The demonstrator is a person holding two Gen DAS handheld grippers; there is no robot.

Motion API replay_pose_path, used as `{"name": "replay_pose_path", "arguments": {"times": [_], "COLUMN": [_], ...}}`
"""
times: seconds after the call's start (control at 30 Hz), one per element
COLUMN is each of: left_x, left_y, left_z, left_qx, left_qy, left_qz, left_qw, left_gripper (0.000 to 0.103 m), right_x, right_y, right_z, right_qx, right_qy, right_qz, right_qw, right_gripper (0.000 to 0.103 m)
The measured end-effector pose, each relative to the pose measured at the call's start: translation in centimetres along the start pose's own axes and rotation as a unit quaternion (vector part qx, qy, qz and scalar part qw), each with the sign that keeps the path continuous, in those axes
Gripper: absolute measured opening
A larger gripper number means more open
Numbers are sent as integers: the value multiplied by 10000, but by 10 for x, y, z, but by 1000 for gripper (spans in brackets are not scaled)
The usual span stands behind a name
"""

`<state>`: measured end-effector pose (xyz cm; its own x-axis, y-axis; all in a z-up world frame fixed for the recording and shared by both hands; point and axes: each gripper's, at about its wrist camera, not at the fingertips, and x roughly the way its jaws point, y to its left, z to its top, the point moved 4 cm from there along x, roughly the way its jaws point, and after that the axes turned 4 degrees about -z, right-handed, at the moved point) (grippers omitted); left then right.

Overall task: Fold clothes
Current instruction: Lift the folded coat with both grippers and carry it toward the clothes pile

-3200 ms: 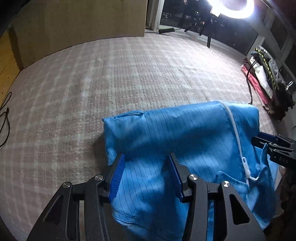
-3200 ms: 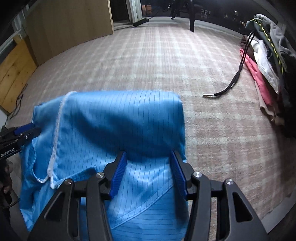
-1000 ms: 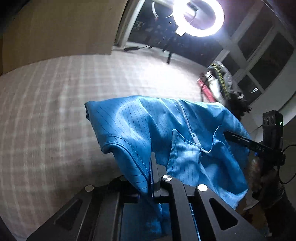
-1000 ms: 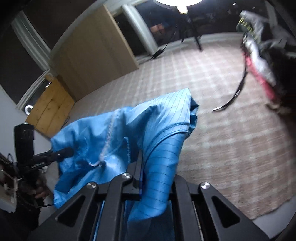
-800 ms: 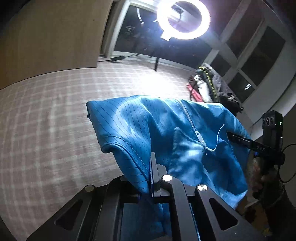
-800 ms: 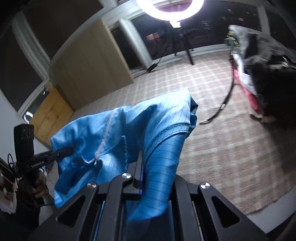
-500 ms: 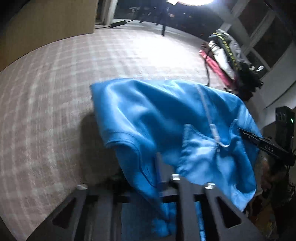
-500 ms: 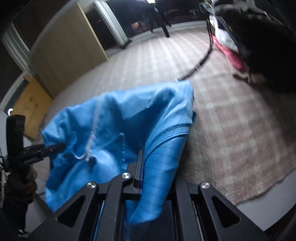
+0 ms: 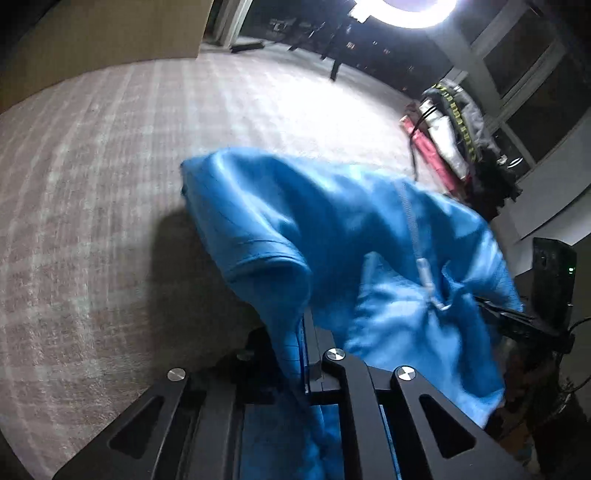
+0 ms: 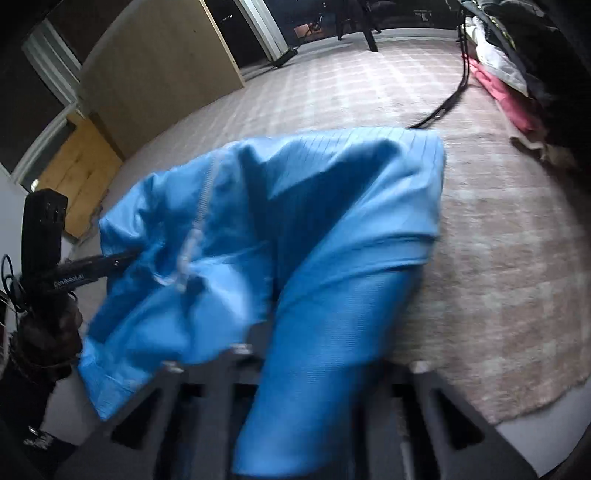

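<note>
Gripping the blue jacket [image 10: 332, 221], the left claw [image 10: 125, 258] reads "CenRobot.AI".

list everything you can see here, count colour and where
blue garment: one, bright blue with white zipper, held up over the carpet by both grippers
carpet: one, pinkish-beige plaid, covers the floor
clothes pile: one heap, red, white, grey and black, far right edge of carpet
black cable: one, on carpet near the pile
ring light: one, white, top of left view
wooden panels: tan, by the far wall
left gripper: black, shut on cloth
right gripper: black, blurred, cloth in it
</note>
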<state>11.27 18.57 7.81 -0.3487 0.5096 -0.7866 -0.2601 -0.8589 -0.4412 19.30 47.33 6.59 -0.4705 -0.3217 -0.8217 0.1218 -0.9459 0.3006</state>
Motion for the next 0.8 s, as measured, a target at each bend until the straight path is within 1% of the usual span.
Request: {"name": "replay_pose_path", "arguments": {"times": [0.07, 0.17, 0.27, 0.37, 0.4, 0.47, 0.53, 0.6, 0.7, 0.8], "left_x": [-14, -34, -50, -65, -71, -75, -72, -63, -39, -7], "left_y": [-16, -42, -77, -121, -132, -169, -207, -244, -292, -332], "left_z": [10, 27, 54, 90, 99, 127, 156, 187, 226, 261], "left_qx": [175, 461, 704, 1037, 1157, 1450, 1708, 1864, 1981, 1987], "left_qy": [-138, -314, -540, -806, -896, -1084, -1271, -1443, -1571, -1591], "left_qz": [-100, -296, -566, -838, -879, -969, -1013, -1014, -1013, -1040], "left_qw": [9997, 9980, 9944, 9878, 9853, 9787, 9718, 9665, 9622, 9615], "left_gripper": [6, 6, 6, 6, 6, 6, 6, 6, 6, 6], "right_x": [-16, -55, -100, -144, -162, -190, -211, -233, -256, -265], "right_y": [5, 6, 0, -16, -26, -45, -66, -90, -137, -190], "right_z": [7, 19, 35, 58, 69, 90, 112, 134, 171, 208], "right_qx": [23, 46, -30, -33, -57, -155, -310, -488, -567, -563], "right_qy": [-205, -552, -935, -1345, -1506, -1756, -1972, -2184, -2376, -2425], "right_qz": [-9, -25, -112, -118, -173, -336, -508, -706, -896, -1046], "right_qw": [9998, 9985, 9956, 9908, 9884, 9838, 9786, 9721, 9656, 9628], "right_gripper": [7, 7, 7, 7, 7, 7, 7, 7, 7, 7]}}
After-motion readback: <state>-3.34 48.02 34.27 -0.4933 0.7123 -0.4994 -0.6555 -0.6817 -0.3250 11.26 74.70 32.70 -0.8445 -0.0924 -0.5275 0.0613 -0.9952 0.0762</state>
